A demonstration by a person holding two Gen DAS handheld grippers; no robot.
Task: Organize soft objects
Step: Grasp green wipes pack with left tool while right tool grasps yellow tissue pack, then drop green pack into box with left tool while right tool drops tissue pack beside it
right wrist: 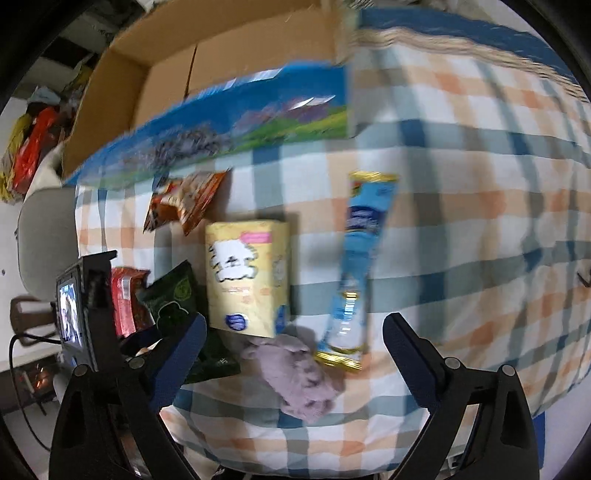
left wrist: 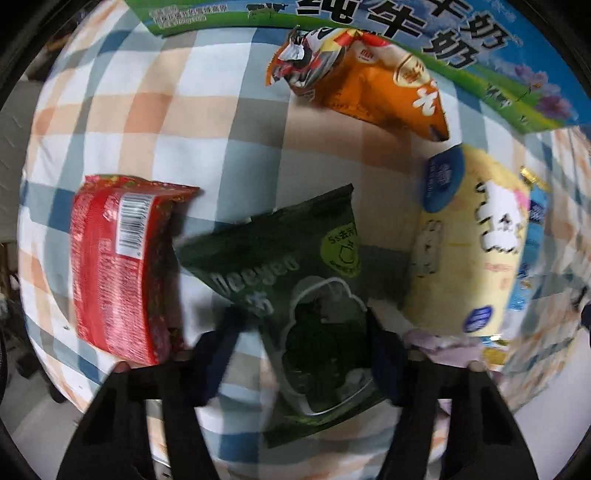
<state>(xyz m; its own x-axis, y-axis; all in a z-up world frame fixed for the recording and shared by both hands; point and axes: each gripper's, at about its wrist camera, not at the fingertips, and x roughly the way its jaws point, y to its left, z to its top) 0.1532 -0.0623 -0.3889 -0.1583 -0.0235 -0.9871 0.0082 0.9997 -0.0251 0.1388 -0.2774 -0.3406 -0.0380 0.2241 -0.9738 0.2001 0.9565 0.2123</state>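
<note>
Pick-up step in hand. My left gripper (left wrist: 301, 328) straddles the green pouch (left wrist: 295, 280) on the checked cloth (left wrist: 155, 122), jaws wide (not yet gripping). My right gripper (right wrist: 295, 332) hangs wide over the purple plush (right wrist: 295, 373). Next: close left, carry to the carton (right wrist: 221, 66).

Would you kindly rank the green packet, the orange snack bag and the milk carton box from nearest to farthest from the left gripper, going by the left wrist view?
1. Green packet: between the fingers of the left gripper.
2. Orange snack bag: farther ahead, slightly to the right on the checked cloth.
3. Milk carton box: farthest, along the top edge behind the orange bag.
</note>
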